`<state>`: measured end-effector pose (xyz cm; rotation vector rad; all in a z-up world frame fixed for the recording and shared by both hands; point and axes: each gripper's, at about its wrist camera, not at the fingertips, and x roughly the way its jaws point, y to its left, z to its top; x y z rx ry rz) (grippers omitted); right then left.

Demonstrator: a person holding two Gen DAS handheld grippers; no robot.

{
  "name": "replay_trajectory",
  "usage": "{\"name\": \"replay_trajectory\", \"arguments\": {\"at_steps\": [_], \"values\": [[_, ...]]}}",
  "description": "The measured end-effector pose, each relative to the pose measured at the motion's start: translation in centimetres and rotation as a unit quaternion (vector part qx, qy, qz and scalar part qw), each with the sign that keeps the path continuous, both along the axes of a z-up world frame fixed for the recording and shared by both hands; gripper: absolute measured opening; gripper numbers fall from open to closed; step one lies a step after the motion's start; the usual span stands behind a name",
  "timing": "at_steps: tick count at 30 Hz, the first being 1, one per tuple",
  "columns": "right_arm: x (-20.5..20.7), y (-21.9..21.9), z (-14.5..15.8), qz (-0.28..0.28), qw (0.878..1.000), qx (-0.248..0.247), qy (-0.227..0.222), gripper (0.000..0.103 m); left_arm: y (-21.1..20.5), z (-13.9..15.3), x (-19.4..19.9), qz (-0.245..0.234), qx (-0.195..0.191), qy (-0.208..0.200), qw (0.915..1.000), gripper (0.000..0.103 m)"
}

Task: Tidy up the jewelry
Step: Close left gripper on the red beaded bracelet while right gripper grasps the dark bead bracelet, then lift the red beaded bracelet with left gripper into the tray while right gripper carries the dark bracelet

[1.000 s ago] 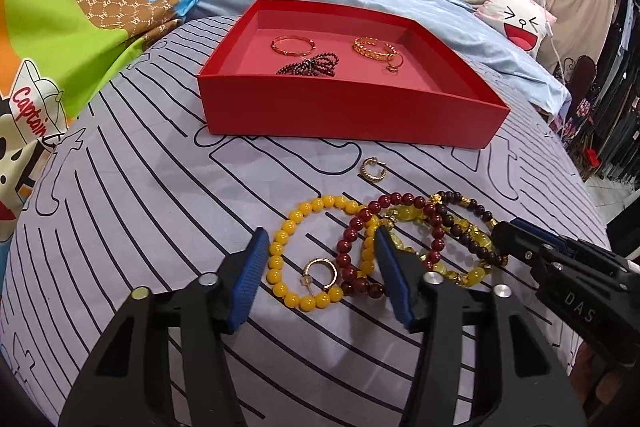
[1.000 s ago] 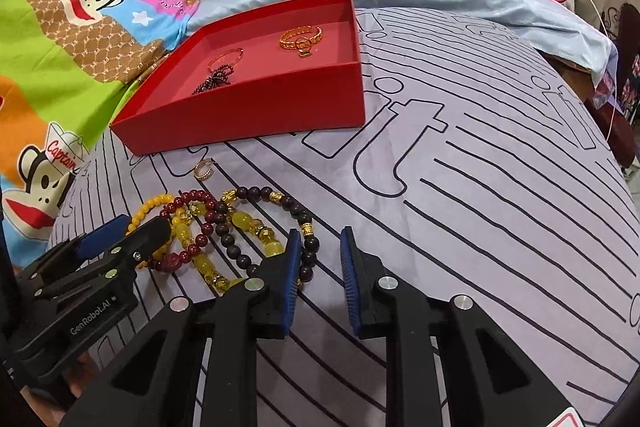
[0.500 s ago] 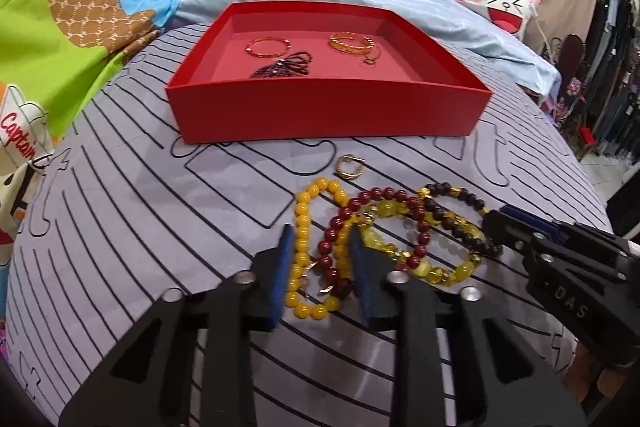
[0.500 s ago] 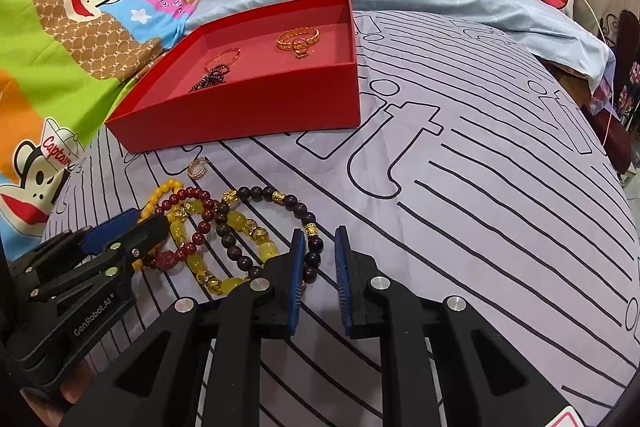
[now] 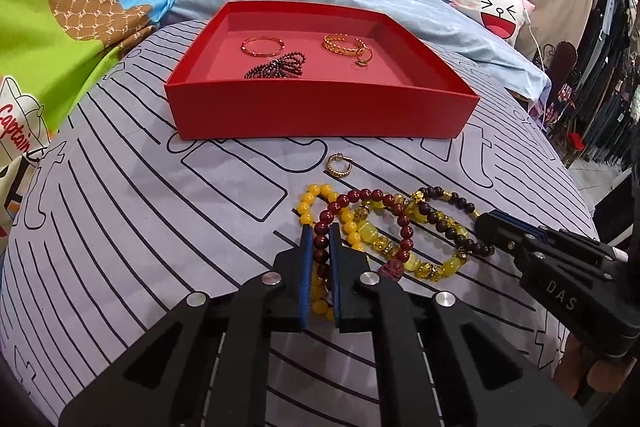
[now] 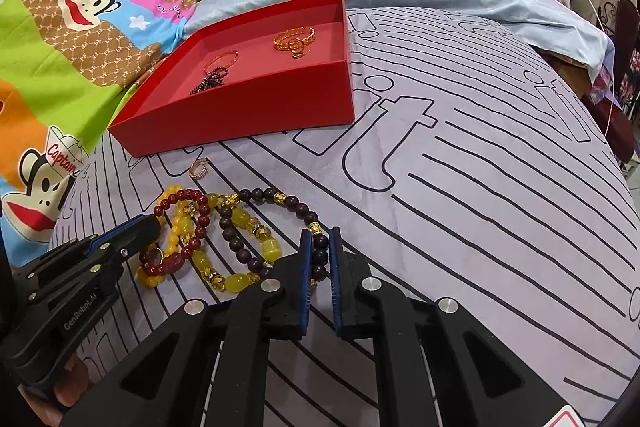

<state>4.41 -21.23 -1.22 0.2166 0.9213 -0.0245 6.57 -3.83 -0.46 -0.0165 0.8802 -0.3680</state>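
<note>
**Both claws down on the bead pile, red box waiting at twelve**

My left claw (image 5: 321, 227) has its jaws closing on the dark red bead bracelet (image 5: 362, 195), whose beads sit between the blue pads with yellow beads from the yellow bead bracelet (image 5: 310, 205) showing in the same gap lower down. I cannot tell whether only the red strand is caught or both are.

My right claw (image 6: 320, 231) is pressed together on the dark brown bead bracelet (image 6: 260, 195); its beads fill the narrow gap between the pads, near a small gold spacer.

The bracelets lie tangled on the lilac line-patterned bedspread (image 5: 140, 219), together with a chunky translucent yellow bracelet (image 5: 420, 215) threaded through the middle of the heap. From the left camera the right claw comes in at four o'clock, its tip touching the dark brown strand.

Just beyond the pile, at twelve o'clock of it, a small gold hoop earring (image 5: 339, 165) lies alone on the bedspread, apart from the beads and from the box.

The red box (image 5: 320, 115) sits further out at twelve. Inside it are a thin gold bangle (image 5: 262, 47), a gold chain-link bracelet (image 5: 344, 44) with a small gold ring (image 5: 363, 61) touching it, and a bundle of tiny dark beads (image 5: 276, 65) by the bangle.
</note>
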Motion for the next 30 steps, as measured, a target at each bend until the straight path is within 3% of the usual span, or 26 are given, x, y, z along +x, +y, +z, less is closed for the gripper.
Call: {"name": "replay_trajectory", "arguments": {"at_steps": [22,30], "values": [[-1.6,-0.4,0.6,-0.002,1.000,0.011,-0.005,0.007,2.2,1.8,-1.8,0.001,-0.033,0.004,0.9994,0.007],[-1.8,-0.3,3.1,0.003,0.999,0.010,-0.032,0.007,2.8,3.2,-1.6,0.001,-0.060,0.007,0.9982,0.007]]}}
